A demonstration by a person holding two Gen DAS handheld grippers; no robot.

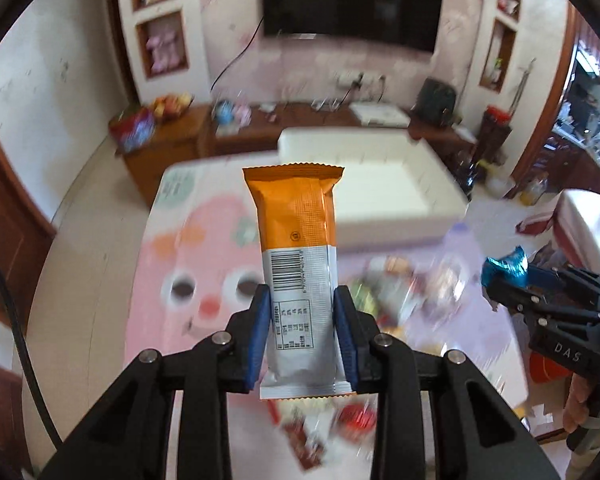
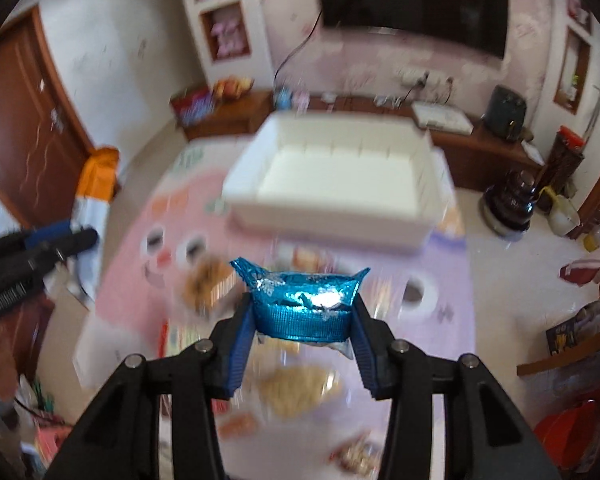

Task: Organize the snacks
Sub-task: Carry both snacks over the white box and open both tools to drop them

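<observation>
My left gripper is shut on an orange and silver snack bar, held upright above the table. My right gripper is shut on a blue foil candy, also held in the air. In the left wrist view the right gripper shows at the right with the blue candy. In the right wrist view the left gripper shows at the left edge with the orange bar. A white bin stands at the far side of the table and looks empty; it also shows in the left wrist view.
A pink and lilac cartoon tablecloth covers the table. Several blurred loose snacks lie on it below the grippers. A wooden TV cabinet and a TV stand beyond the table.
</observation>
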